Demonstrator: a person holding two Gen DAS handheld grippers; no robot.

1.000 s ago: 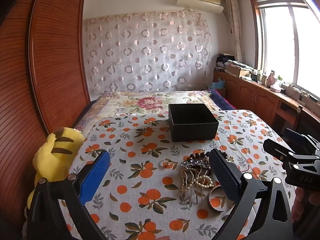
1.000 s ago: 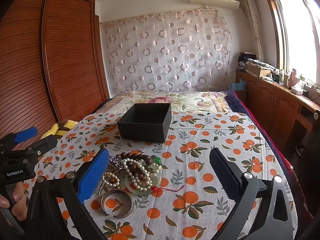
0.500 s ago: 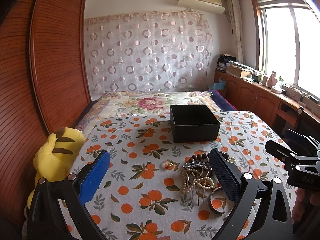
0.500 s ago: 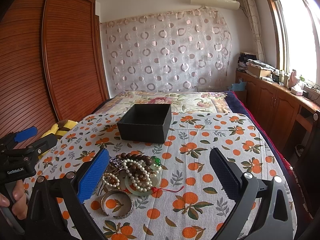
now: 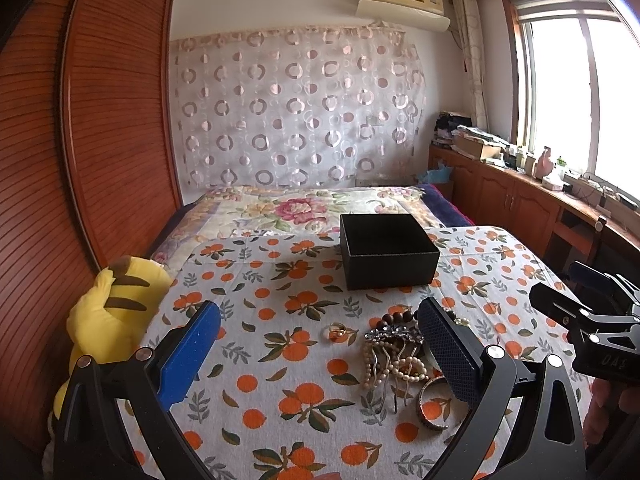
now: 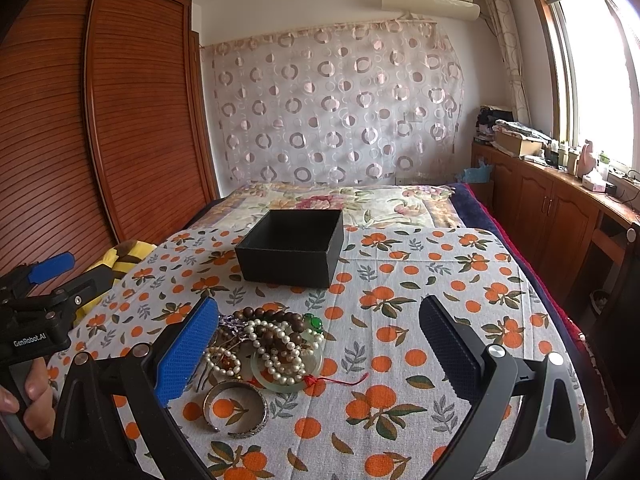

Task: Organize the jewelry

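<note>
- A jewelry pile lies on the orange-print bed cover: white pearls, brown beads, a jade disc with red cord, a silver comb.
- One bangle lies just in front; one ring sits left, apart.
- One open black box stands behind the pile.
- Both the left hand-held gripper and the right hand-held gripper hover with fingers apart, holding nothing; bare cover right of the pile.

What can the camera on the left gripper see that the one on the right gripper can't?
Only the left view shows the small gold ring and the decorated hair comb.

Only the right view shows the pale jade disc with its red tassel cord and the green bead.

Both show the black box, the pearl strands, the metal bangle and the orange-print cloth.
</note>
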